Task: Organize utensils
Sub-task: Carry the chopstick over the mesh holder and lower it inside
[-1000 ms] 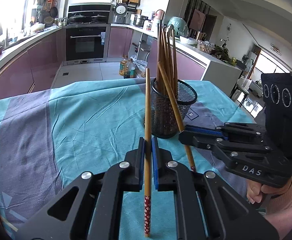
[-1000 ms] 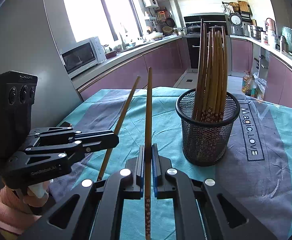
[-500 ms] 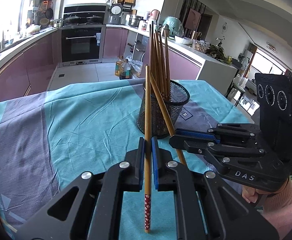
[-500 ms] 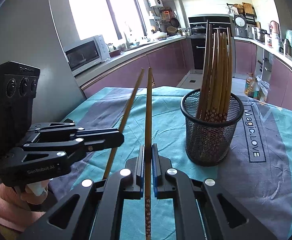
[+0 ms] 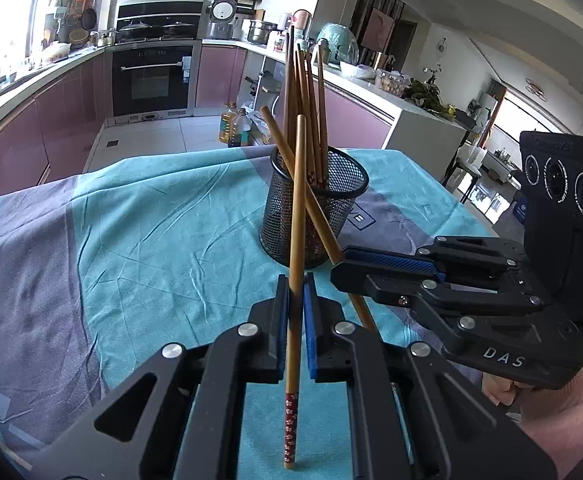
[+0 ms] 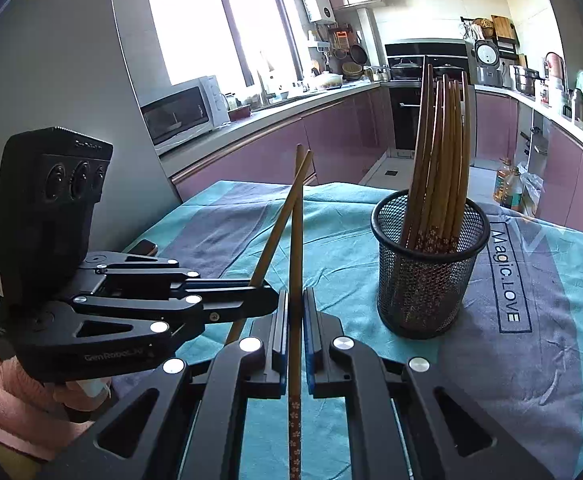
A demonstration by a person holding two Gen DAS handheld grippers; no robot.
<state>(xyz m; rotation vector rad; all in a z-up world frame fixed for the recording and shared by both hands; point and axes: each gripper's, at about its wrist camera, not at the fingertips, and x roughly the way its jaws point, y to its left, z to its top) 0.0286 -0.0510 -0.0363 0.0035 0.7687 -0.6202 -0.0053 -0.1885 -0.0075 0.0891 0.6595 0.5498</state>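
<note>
Two grippers each pinch one bamboo chopstick; from the left wrist, the left gripper point(image 5: 296, 312) clamps its chopstick point(image 5: 297, 216) upright before the black mesh holder point(image 5: 311, 212) of chopsticks, on a wrinkled teal-and-grey tablecloth point(image 5: 139, 240); from the right wrist, the right gripper point(image 6: 296, 320) nips its own chopstick point(image 6: 296, 240), holder point(image 6: 427, 268) just right, purple-cabinet kitchen behind.
</note>
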